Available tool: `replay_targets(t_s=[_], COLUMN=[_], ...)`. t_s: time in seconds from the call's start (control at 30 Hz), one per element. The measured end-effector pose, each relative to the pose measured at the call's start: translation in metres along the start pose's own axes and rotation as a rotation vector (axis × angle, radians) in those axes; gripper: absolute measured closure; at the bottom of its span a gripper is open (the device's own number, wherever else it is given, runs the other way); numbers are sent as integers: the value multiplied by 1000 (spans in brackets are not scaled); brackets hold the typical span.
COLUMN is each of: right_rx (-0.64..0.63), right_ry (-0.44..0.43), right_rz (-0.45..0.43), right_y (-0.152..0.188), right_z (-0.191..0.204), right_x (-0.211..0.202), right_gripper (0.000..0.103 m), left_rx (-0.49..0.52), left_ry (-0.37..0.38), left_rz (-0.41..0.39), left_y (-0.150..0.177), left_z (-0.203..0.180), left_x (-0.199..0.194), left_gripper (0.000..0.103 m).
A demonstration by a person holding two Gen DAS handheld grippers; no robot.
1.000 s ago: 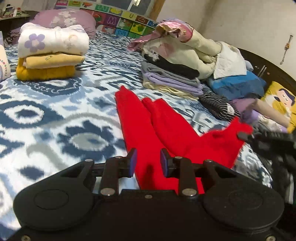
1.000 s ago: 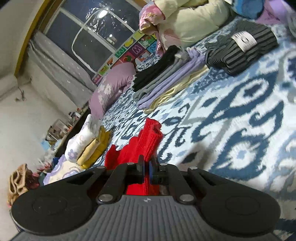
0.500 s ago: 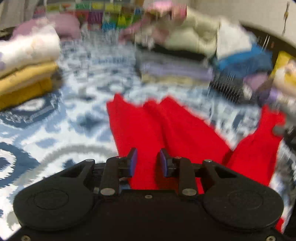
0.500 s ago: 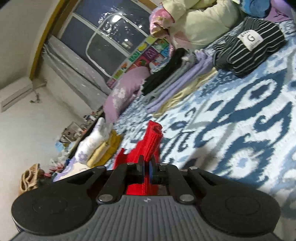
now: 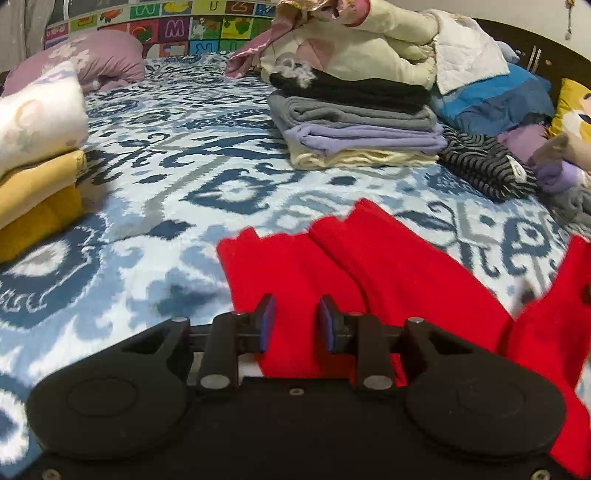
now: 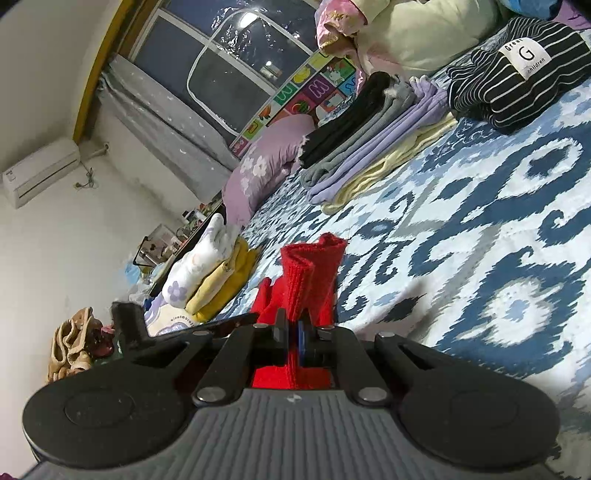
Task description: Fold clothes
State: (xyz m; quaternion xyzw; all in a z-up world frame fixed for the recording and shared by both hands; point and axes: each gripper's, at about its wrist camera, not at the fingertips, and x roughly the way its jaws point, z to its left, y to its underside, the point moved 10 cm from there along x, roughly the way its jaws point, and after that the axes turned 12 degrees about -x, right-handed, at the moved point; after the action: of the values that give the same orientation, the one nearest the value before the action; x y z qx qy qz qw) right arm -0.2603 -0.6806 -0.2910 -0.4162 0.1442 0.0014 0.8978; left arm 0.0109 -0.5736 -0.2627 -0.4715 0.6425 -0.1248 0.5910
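The red knit garment [image 5: 369, 273] lies on the patterned bed [image 5: 184, 192], toward its near edge, with two tube-like parts stretched flat away from the camera and one end raised at the right. The right gripper [image 6: 293, 341] is pressed together, pinching a bunched fold of that red fabric and holding it up off the bed. The left gripper [image 5: 293, 323] is spread, its pads standing apart just above the flat cloth and gripping nothing. To do this fold well, the left gripper likely should press or pinch the flat part near the intended crease, so the cloth does not slide while the right one carries its end across; the lifted end should be laid down with edges lined up and slack smoothed out, since knit stretches and bunches easily. Counted: one red garment in hand; one stack of four folded pieces [image 5: 354, 125], black, grey, lilac and cream; one stack near the left edge with a floral white piece over two yellow ones [image 5: 37, 166]; one striped black folded item [image 6: 517, 66]; one lilac pillow [image 5: 99, 59]; one loose heap of unfolded clothes [image 5: 369, 33] at the far side.
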Motion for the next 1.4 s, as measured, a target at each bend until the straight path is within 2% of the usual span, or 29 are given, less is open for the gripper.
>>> replay_targets(t_s=[0.13, 0.23, 0.47, 0.6, 0.73, 0.8, 0.87, 0.97, 1.07, 1.13, 1.2, 1.3, 1.4], right_rx=[11, 24, 40, 50, 69, 73, 72, 82, 122, 134, 160, 171, 159], right_ry=[12, 22, 57, 74, 94, 100, 107, 109, 105, 128, 151, 197, 245], right_rz=[0, 4, 8, -2, -16, -19, -20, -30, -38, -33, -22, 7, 62], right_y=[1, 2, 5, 3, 1, 1, 3, 4, 2, -1, -4, -11, -19], right_z=[-6, -12, -22, -25, -31, -32, -32, -30, -28, -26, -24, -19, -11], right_x=[1, 4, 7, 7, 5, 6, 6, 5, 3, 1, -1, -2, 4], right_gripper=[96, 96, 96, 96, 96, 96, 96, 96, 96, 96, 96, 96, 96], left_rx=[-35, -18, -24, 26, 64, 103, 77, 28, 88, 141, 193, 232, 280], left_ry=[-21, -33, -25, 19, 50, 29, -15, 38, 102, 168, 188, 224, 218], left_rz=[-21, -35, -76, -54, 1, 27, 7, -41, -75, -60, -57, -63, -57], left_y=[-10, -10, -9, 23, 81, 113, 131, 139, 151, 164, 174, 185, 192], left_z=[4, 0, -7, -32, -57, -66, -65, -74, -88, -98, -104, -108, -112], left_x=[13, 10, -45, -86, -114, -120, -129, -162, -187, -193, -194, -198, -197], left_gripper=[78, 78, 78, 78, 78, 78, 78, 78, 78, 73, 52, 51, 51])
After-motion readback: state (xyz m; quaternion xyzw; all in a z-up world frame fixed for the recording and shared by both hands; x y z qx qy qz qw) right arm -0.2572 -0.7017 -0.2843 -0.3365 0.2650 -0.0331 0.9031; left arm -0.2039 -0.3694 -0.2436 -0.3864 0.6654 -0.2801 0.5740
